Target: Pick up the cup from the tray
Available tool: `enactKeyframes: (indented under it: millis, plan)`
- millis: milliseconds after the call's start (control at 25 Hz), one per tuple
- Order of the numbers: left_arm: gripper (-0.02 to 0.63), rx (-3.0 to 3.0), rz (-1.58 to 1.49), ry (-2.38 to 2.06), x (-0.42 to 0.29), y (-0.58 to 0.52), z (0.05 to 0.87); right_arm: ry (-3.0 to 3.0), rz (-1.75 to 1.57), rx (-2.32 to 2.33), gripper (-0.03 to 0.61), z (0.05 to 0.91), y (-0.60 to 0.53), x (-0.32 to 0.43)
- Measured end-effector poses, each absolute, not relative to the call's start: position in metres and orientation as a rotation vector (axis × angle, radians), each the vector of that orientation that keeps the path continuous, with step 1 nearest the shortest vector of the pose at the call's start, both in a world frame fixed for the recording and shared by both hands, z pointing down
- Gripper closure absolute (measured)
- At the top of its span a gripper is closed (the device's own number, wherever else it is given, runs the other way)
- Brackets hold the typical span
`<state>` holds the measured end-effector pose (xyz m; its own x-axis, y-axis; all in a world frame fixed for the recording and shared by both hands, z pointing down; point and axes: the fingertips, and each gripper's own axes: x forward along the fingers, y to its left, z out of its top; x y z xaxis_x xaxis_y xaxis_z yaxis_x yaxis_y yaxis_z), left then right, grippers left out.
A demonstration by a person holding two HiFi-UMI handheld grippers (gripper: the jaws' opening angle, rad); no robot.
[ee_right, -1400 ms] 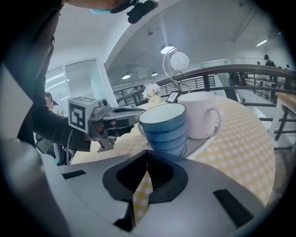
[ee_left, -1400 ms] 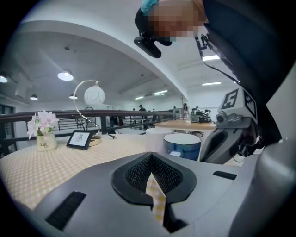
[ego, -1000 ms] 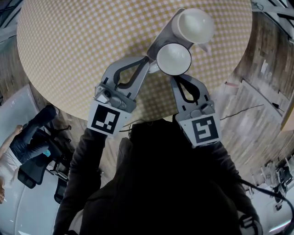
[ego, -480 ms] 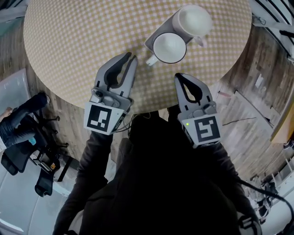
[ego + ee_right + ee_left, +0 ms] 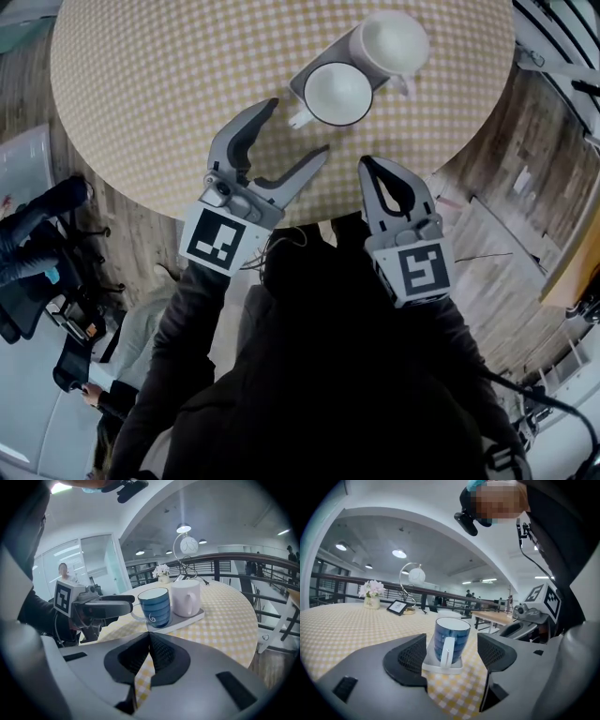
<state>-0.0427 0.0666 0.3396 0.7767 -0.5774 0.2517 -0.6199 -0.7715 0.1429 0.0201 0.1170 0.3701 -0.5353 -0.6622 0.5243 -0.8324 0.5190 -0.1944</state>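
Checked table (image 5: 141, 94); blue cup (image 5: 337, 94) on tray (image 5: 441, 668); left gripper (image 5: 298, 127) just-opened, empty; right gripper (image 5: 367, 167) closed

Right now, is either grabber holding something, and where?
Nothing is held. The left gripper has just been opening its jaws, empty, short of the blue cup; the right gripper is shut on nothing.

One tray (image 5: 193, 617) near the edge of the desk (image 5: 169, 94) carries two cups: one blue cup (image 5: 337, 94) and one white cup (image 5: 394, 42). At the desk's far edge stand one vase of flowers (image 5: 371, 595), one small framed display (image 5: 397, 607) and one round lamp (image 5: 415, 576). Two tools reach over the near edge, the left tool (image 5: 298, 127) and the right tool (image 5: 367, 165).
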Motion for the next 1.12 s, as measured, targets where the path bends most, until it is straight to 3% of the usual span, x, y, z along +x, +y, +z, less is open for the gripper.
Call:
enactKeyframes:
  millis: [160, 320, 680, 1120]
  plan:
    - [0.202, 2.769, 0.315, -0.906, -0.028, 0.062, 0.338, -2.371, 0.622, 1.239, 0.571, 0.371, 0.113, 0.024]
    - [0.162, 2.77, 0.328, -0.915, -0.026, 0.047, 0.334, -2.363, 0.642, 1.256, 0.571, 0.371, 0.104, 0.021]
    - [0.11, 2.82, 0.417, -0.801, 0.007, 0.037, 0.34, -2.325, 0.705, 1.326, 0.571, 0.383, 0.091, 0.038]
    - [0.106, 2.836, 0.476, -0.721, 0.025, 0.017, 0.359, -2.283, 0.754, 1.375, 0.571, 0.4, 0.074, 0.05]
